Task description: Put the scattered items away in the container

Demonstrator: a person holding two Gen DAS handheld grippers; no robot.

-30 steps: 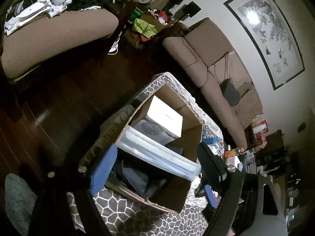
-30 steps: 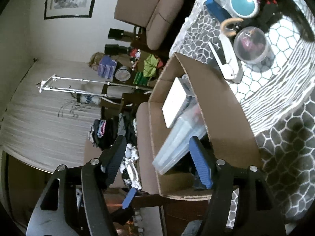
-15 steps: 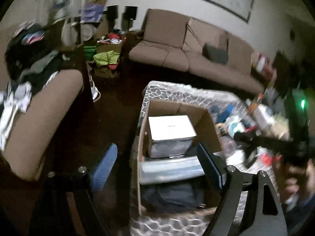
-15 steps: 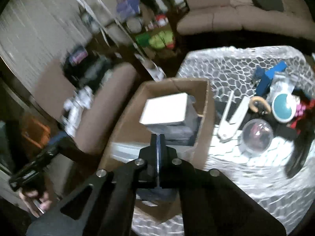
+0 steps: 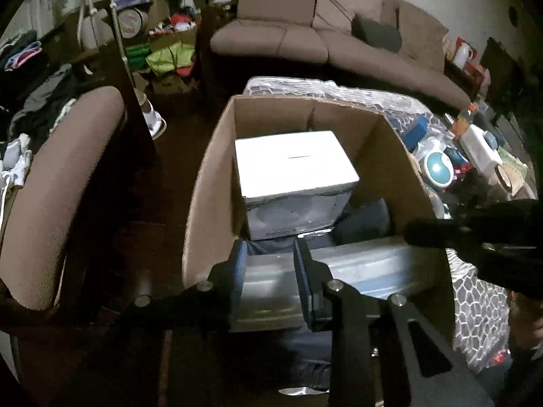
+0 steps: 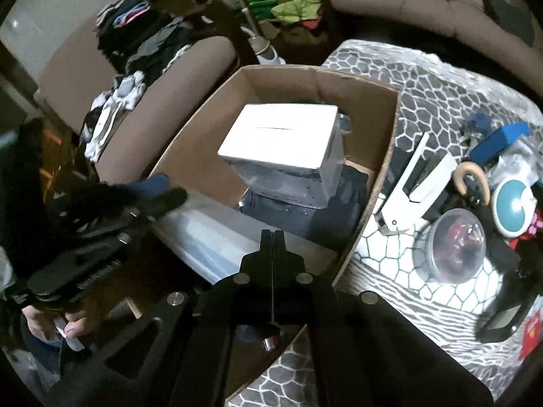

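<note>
An open cardboard box (image 5: 210, 176) stands on the patterned table (image 6: 441, 101). Inside are a white carton (image 5: 292, 162), dark cloth (image 6: 342, 203) and a long clear plastic container (image 5: 366, 268) lying across the near side. My left gripper (image 5: 269, 261) is shut on that container's left end; the right wrist view shows its blue-padded fingers (image 6: 159, 183) on it. My right gripper (image 6: 273, 237) hangs shut and empty over the container's other end, just inside the box's near rim. Loose on the table are a white stapler (image 6: 414, 183), a clear domed tub (image 6: 454, 244) and a teal-and-white round item (image 6: 512, 207).
A blue box (image 6: 499, 142) and a curved wooden handle (image 6: 471, 176) lie among the clutter right of the box. A brown armchair (image 5: 51, 186) piled with clothes is to the left and a sofa (image 5: 325, 34) behind. A hand (image 6: 51, 318) holds the left gripper.
Both grippers have swung round over the box. The right one shut from wide open. The left one, open half a second ago, has closed on the clear container.
</note>
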